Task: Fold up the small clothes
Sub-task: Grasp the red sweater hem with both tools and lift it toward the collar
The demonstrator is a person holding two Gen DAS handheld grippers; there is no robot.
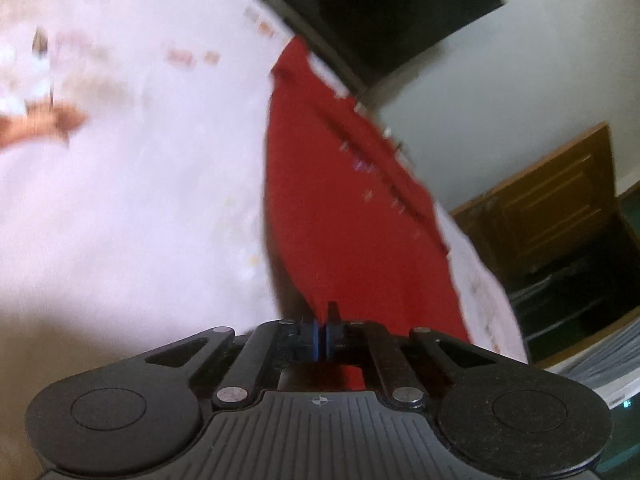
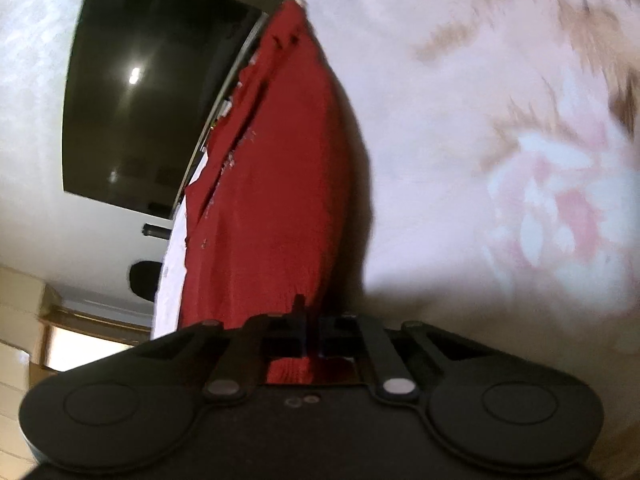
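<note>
At the bottom of the left wrist view, the black left gripper (image 1: 322, 334) is sitting with its jaws clenched together on the near edge of a red woven cloth garment (image 1: 340, 208), the fabric passing between the blue-edged pads and showing again beneath them. In the right wrist view, the black right gripper (image 2: 306, 328) is likewise pinching the near edge of the same garment (image 2: 276, 200), its jaws pressed together with red fabric visible under them. From both grippers the garment is stretching away as a long strip lying on a pale bedsheet with a faded pink and brown floral print (image 1: 140, 200), close to the sheet's edge. Beyond that edge, a dark flat screen (image 2: 148, 100) is hanging on a whitish wall (image 1: 500, 100), and a brown wooden cabinet (image 1: 552, 208) is standing farther off.
</note>
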